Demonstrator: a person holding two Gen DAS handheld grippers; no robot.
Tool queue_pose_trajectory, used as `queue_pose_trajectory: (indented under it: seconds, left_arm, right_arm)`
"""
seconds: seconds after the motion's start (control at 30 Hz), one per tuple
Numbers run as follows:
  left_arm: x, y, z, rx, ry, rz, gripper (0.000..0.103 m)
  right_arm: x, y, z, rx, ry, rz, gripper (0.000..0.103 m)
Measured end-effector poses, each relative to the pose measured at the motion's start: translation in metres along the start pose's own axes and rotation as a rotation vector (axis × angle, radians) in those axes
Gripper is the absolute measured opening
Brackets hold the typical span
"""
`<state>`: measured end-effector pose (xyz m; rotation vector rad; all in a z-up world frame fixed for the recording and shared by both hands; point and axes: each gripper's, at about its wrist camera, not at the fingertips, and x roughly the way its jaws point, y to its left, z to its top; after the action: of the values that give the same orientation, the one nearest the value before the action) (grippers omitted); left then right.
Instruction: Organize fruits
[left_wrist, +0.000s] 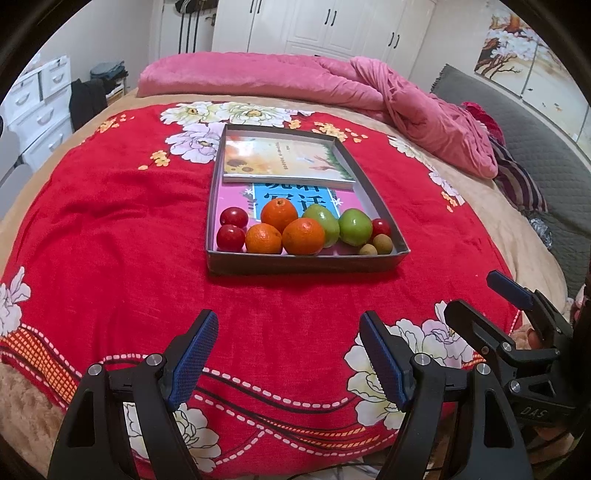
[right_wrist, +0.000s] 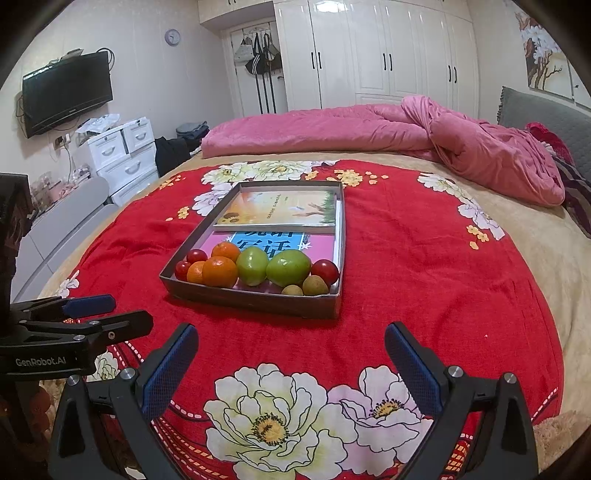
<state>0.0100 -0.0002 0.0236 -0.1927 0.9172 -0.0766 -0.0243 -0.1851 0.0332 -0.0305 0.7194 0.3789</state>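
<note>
The bed (left_wrist: 480, 206) carries a red floral blanket (left_wrist: 110, 229), and on the blanket sits a shallow grey tray (left_wrist: 306, 264). The tray's long axis runs away from both cameras. Two books (left_wrist: 284, 158) fill its far and middle part; all the fruit lies in a row along the near wall.

Fruit, in descending size:
- Two green apples (left_wrist: 355, 226), right of centre, side by side.
- Three oranges (left_wrist: 303, 236), centre, touching one another.
- Three red plums: two stacked at the left end (left_wrist: 232, 229), one at the right end (left_wrist: 381, 226) behind the apples.
- Two small brownish fruits (left_wrist: 382, 243) in the near right corner, just beside the wall.

The left gripper (left_wrist: 288, 365) has its fingers spread wide with nothing between them; only blanket shows in the gap. The right gripper (right_wrist: 291, 373) is likewise wide open and empty. Both hover over the blanket, short of the tray and well apart from any fruit.

Governing relation: the fruit row lies straight ahead of the left fingers, across their line of approach. From the right gripper the tray sits ahead and to the left, with the apples and small fruits on its near side. Judged from this, the left hand is better placed for the plums and oranges, the right hand for the right-end fruit.
</note>
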Motion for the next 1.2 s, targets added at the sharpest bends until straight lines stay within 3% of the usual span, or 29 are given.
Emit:
queue_pose_trajectory:
  seconds: [1.2]
  left_arm:
    - [0.0006,0.0006,0.0010,-0.002,0.003,0.014,0.080]
  right_arm:
    - [0.0018,-0.0013,-0.0018,0.000,0.006,0.000,0.102]
